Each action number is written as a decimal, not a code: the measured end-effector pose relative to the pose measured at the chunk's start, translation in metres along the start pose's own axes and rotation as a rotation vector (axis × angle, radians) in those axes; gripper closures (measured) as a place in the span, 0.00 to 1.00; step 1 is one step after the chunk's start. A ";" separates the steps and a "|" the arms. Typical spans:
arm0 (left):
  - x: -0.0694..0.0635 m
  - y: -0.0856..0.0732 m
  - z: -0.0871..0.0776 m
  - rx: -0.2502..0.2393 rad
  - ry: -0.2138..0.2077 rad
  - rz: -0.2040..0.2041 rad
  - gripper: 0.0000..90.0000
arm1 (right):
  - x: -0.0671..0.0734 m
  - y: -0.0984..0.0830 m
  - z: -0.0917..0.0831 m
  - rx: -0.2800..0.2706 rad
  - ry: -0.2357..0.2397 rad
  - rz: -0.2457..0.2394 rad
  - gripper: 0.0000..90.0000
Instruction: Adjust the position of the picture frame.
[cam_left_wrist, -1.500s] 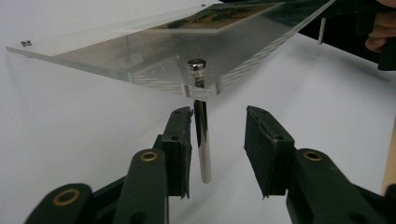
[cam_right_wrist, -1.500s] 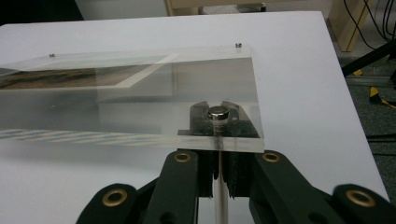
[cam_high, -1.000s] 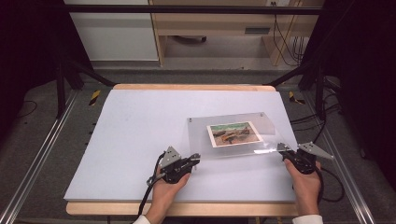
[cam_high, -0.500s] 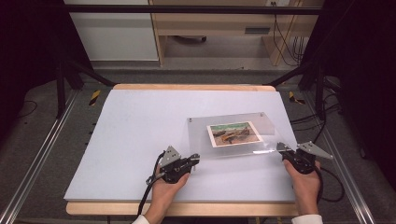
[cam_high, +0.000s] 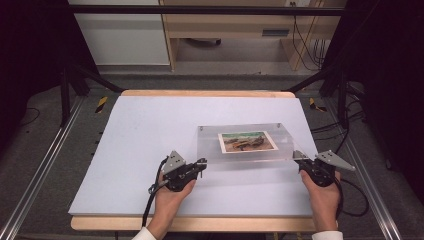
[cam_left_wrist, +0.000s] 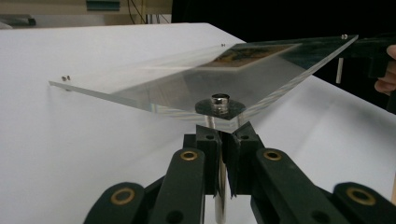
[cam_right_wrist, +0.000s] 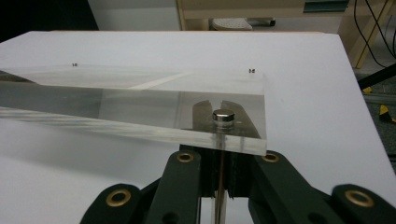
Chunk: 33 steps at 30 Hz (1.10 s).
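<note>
Lifted: acrylic frame (cam_high: 240, 142) near edge | tools (cam_high: 200, 162) (cam_high: 298, 157) clenched on frame | white table (cam_high: 140, 135)

My left tongs (cam_high: 202, 162) have lifted the near left corner of the clear frame (cam_high: 250, 131) a little higher off the table (cam_high: 140, 125), tilting it.

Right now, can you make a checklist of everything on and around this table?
Surface: white table top, wooden edge.
Job's things: clear acrylic frame with a photo, near edge lifted, far edge low; small metal studs at its corners.
Clutter: nothing seen.
Grippers: left gripper shut on a corner stud; right gripper shut on the other near corner stud.
Cables: black cable trails from each gripper.
Surroundings: wooden furniture, black frame bars, grey floor.
</note>
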<state>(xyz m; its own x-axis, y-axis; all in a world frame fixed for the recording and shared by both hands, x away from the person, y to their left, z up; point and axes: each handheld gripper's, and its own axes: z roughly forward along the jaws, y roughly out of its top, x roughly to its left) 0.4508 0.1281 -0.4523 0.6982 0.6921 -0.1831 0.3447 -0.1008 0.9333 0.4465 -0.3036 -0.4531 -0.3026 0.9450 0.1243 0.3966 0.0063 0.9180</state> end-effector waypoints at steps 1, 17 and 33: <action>0.002 0.001 -0.003 -0.002 0.006 -0.002 0.93 | 0.004 0.001 0.000 0.003 0.001 0.000 0.94; 0.049 0.018 -0.059 -0.077 0.091 -0.033 0.93 | 0.079 0.025 0.030 -0.012 0.015 -0.018 0.93; 0.086 0.009 -0.074 -0.080 0.141 -0.060 0.94 | 0.120 0.022 0.045 -0.016 -0.010 -0.044 0.92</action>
<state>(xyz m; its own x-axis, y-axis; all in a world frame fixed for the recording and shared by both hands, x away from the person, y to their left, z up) 0.4673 0.2399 -0.4371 0.5808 0.7894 -0.1989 0.3275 -0.0029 0.9448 0.4582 -0.1748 -0.4351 -0.3104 0.9472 0.0802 0.3691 0.0423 0.9284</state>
